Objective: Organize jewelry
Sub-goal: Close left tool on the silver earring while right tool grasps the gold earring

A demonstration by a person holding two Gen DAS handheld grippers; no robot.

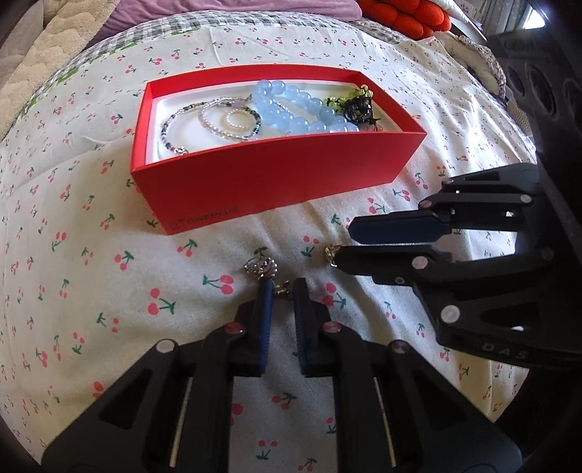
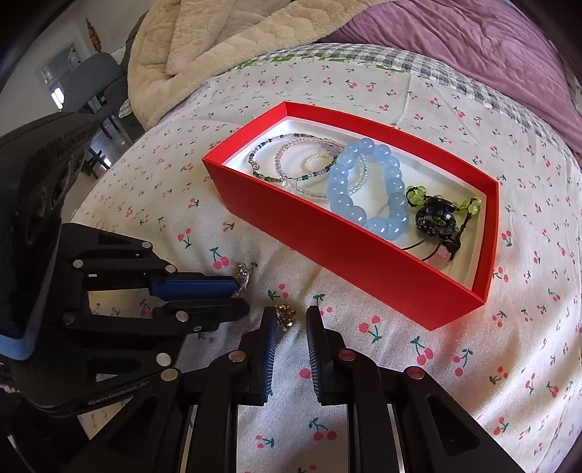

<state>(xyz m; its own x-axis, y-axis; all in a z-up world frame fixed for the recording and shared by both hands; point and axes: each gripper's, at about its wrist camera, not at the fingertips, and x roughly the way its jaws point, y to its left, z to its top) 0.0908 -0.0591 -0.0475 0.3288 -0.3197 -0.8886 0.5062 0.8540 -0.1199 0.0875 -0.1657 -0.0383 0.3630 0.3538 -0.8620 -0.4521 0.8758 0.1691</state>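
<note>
A red box (image 1: pixel 276 182) (image 2: pixel 327 240) lies on the cherry-print cloth and holds a blue bead bracelet (image 1: pixel 298 109) (image 2: pixel 367 185), thin bead strands (image 1: pixel 211 116) (image 2: pixel 291 160) and a dark ornament with green beads (image 1: pixel 354 105) (image 2: pixel 436 218). My left gripper (image 1: pixel 283 287) (image 2: pixel 238 295) is open, its tips around a silver earring (image 1: pixel 260 268) (image 2: pixel 243 273) on the cloth. My right gripper (image 2: pixel 291 316) (image 1: pixel 343 242) is open, its tips around a gold earring (image 2: pixel 284 316) (image 1: pixel 331 253) on the cloth.
A beige blanket (image 2: pixel 225 40) and a purple quilt (image 2: pixel 473 47) lie behind the box. A red cushion (image 1: pixel 403 14) and dark speakers (image 1: pixel 538 83) are at the far right of the left wrist view.
</note>
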